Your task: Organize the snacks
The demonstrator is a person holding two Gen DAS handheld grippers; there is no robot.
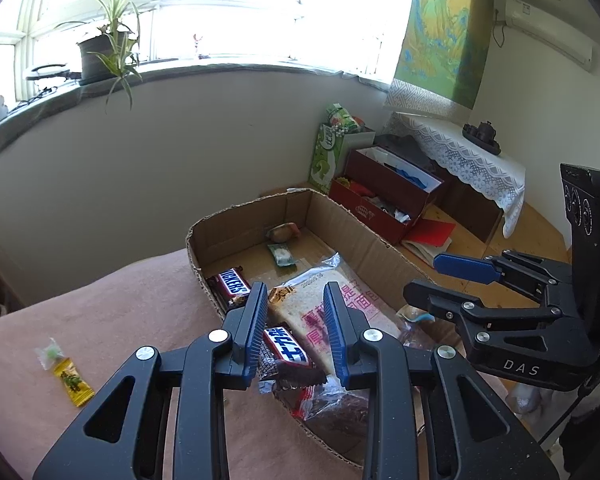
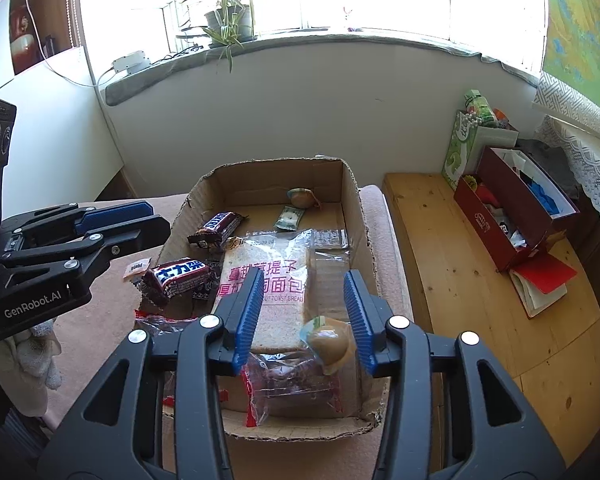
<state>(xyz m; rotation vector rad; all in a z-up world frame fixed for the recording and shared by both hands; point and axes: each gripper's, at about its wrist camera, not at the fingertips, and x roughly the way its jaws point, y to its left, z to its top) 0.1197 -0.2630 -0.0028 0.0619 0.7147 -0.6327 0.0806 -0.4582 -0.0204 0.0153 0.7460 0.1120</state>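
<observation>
Left gripper [image 1: 296, 328]: jaws apart, gripping nothing; it hangs over the near left edge of the cardboard box [image 1: 356, 220], a Snickers bar with Chinese lettering [image 1: 290, 349] lying below the gap between its fingers.
Right gripper [image 2: 304, 316]: jaws apart, empty as far as I can see; it hovers over the near end of the box, with a round tan wrapped snack [image 2: 332, 342] just inside its right finger, though whether it touches the pad I cannot tell.
Near end of box: a clear packet with red edging and dark contents [image 2: 288, 386] lies flat on the floor of the box.
Middle of box: a bag of sliced toast bread [image 2: 270, 292] fills the centre, with a second Snickers bar [image 2: 219, 226] to its left.
Far end of box: a small green-and-white packet [image 2: 287, 217] and another round tan snack [image 2: 301, 197] lie near the back wall.
Outside box: a yellow sachet [image 1: 73, 383] and a small green candy [image 1: 51, 354] lie on the pink cloth [image 1: 120, 320], well apart from the box.
Progress: most snacks appear boxed; judging by this, the two loose pieces on the cloth are what is left, plus perhaps tidying.
</observation>
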